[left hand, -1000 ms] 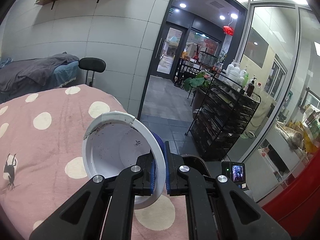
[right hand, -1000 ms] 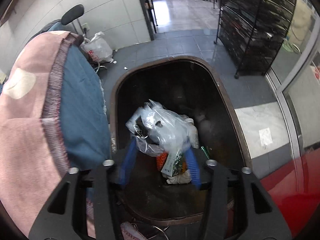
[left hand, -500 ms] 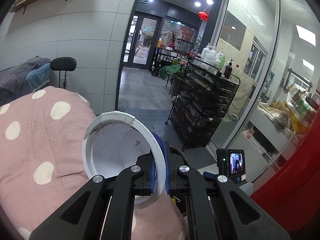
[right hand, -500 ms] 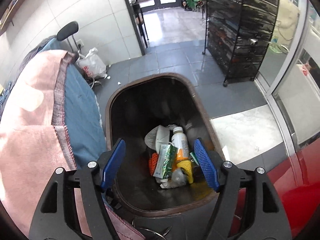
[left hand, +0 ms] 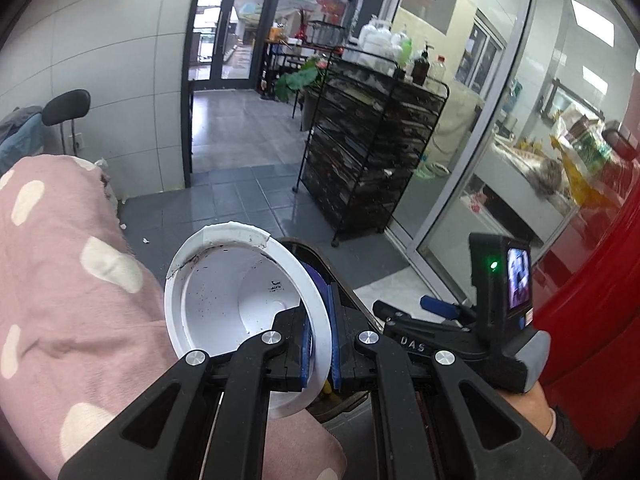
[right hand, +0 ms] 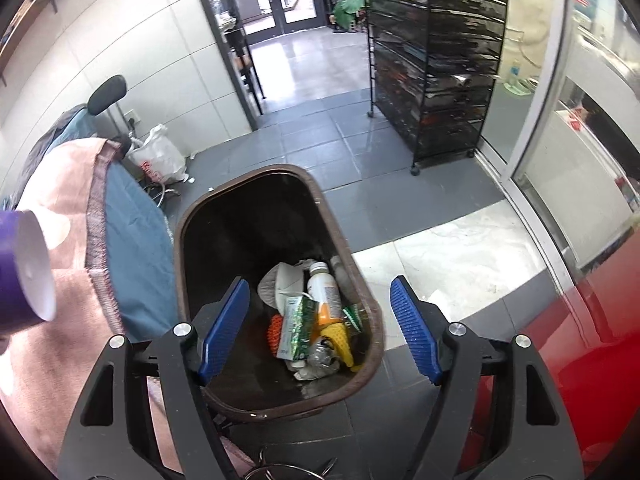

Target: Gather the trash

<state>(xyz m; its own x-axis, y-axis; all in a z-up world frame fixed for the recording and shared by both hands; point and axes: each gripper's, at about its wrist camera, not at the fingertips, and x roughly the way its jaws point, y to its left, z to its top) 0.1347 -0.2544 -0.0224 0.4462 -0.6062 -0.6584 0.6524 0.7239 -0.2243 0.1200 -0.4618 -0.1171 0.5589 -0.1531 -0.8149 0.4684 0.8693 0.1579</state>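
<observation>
White plastic cup w/ purple outer wall (left hand: 240, 300) is pinched by its rim in the left gripper (left hand: 320, 344), held sideways beside the pink polka-dot blanket (left hand: 60, 300), prob so it can be swung over and tipped into the brown oval trash bin (right hand: 180, 240). Right gripper (right hand: 320, 328) hangs wide open, empty, over the bin, which already holds a bottle (right hand: 326, 292), wrappers etc. Grey tile floor (right hand: 320, 140), black wire rack (right hand: 436, 60), glass doors behind.

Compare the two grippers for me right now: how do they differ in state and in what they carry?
The left gripper is shut on the rim of the white cup; the right gripper is open and carries nothing. The left gripper is beside the pink spotted cloth; the right gripper is above the brown bin. Both have blue finger pads.
</observation>
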